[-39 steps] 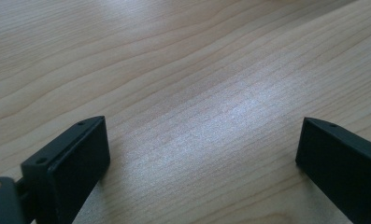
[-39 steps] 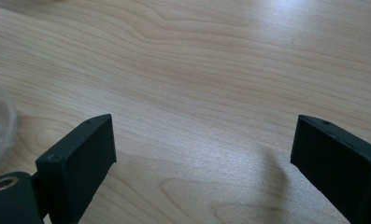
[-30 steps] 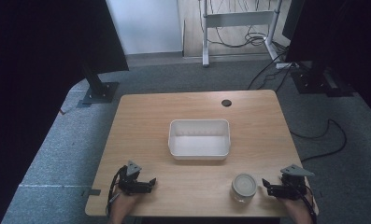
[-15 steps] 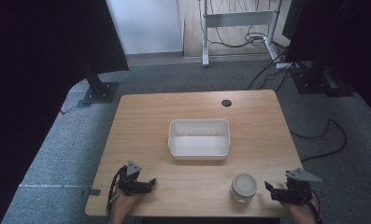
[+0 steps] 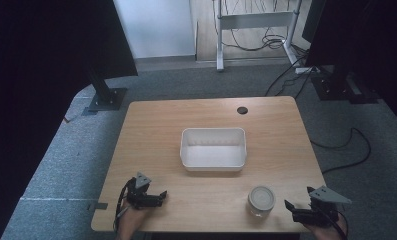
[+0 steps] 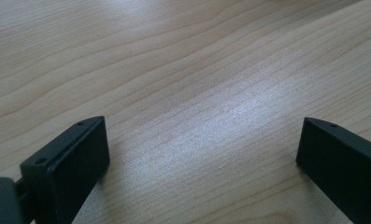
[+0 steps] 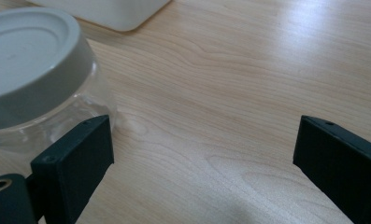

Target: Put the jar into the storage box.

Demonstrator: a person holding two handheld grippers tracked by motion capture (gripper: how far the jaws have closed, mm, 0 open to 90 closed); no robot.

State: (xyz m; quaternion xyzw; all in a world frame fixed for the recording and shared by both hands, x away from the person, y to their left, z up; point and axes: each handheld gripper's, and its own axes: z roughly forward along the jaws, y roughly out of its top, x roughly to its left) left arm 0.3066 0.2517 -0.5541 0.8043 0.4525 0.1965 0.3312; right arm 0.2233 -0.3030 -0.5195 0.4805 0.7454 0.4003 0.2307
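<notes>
A clear jar with a grey lid [image 5: 261, 200] stands near the table's front edge, right of centre; in the right gripper view the jar [image 7: 31, 74] sits just beyond the left jaw. My right gripper [image 5: 289, 209] is at the front right corner, to the right of the jar and apart from it, open with only bare wood between its jaws [image 7: 204, 154]. My left gripper [image 5: 162, 196] rests at the front left, open over bare tabletop [image 6: 202, 154]. A white rectangular tray [image 5: 213, 148] lies in the middle of the table, with nothing in it.
The wooden table [image 5: 151, 135] has a small dark cable hole [image 5: 242, 110] near its far edge. Black stand bases [image 5: 106, 99] and cables [image 5: 351, 145] sit on the grey carpet around it. A corner of the white tray [image 7: 113, 11] is at the top of the right gripper view.
My right gripper has drawn back to the right and toward the front edge, away from the jar. The left gripper, jar and tray have stayed put.
</notes>
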